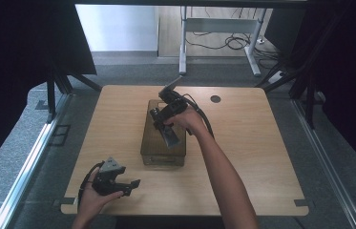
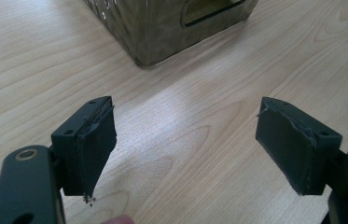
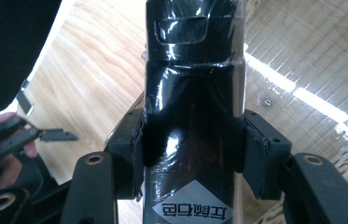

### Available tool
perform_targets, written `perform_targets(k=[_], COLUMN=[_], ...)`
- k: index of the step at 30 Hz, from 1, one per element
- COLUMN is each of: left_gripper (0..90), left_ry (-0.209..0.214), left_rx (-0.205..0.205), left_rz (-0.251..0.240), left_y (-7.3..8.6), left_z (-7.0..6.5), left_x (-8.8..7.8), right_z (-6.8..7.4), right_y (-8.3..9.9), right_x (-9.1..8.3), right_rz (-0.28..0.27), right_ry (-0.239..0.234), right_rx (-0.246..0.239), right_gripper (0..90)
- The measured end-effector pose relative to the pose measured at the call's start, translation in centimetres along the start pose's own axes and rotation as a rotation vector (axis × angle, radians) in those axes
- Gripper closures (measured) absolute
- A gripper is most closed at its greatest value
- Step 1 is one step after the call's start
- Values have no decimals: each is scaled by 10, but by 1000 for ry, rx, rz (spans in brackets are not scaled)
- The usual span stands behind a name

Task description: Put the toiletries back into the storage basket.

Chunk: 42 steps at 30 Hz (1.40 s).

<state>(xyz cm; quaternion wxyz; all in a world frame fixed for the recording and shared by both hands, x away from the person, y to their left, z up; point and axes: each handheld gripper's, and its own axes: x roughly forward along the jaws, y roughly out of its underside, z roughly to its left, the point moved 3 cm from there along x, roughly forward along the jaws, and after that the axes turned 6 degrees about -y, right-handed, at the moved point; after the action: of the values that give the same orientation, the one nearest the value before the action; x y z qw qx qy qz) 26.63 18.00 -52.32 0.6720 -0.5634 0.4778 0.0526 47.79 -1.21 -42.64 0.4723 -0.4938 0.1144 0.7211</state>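
R gripper (image 3: 192,149) pinches a glossy black plastic-wrapped cylindrical bottle (image 3: 192,93) over the translucent smoky rectangular plastic bin (image 1: 148,143). L gripper (image 2: 185,144) spread wide, empty, above pale wood-grain desk (image 2: 185,93).

We see our bare forearms, no sleeves. Our left black two-jaw gripper (image 1: 135,183) carries a grey three-cornered plate; our right black two-jaw gripper (image 3: 192,144) shows brass-ringed screw holes and trails a black cable.
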Motion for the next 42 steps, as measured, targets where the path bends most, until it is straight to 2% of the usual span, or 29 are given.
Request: perform_targets(k=[11,12,20,25,34,37,38,42], left_gripper=[203,204,203,203,203,203,203,203], left_ry=[0,0,9,8,21,22,22,26], left_rx=[0,0,7,-6,-4,-5,-3,2], left_rz=[2,2,3,-9,-15,-16,-12,-13], left_y=[0,0,-1,-1,-2,-2,-2,-2], left_z=[0,0,-2,-1,-1,-1,-1,-2], left_x=[-2,-2,-1,-2,-4,-3,-2,-3], right_z=[-7,-9,-11,-14,-20,-20,-21,-20], right_y=[-6,-6,-6,-5,-4,-4,-5,-7], right_x=[17,20,26,29,35,36,38,43], right_rz=[-13,-13,-7,-19,-49,-58,-66,-75], right_ry=[-10,-11,-11,-15,-13,-21,-31,-38], right_rx=[56,72,89,115,175,193,216,235], right_gripper=[473,473,473,473,474,473,473,473])
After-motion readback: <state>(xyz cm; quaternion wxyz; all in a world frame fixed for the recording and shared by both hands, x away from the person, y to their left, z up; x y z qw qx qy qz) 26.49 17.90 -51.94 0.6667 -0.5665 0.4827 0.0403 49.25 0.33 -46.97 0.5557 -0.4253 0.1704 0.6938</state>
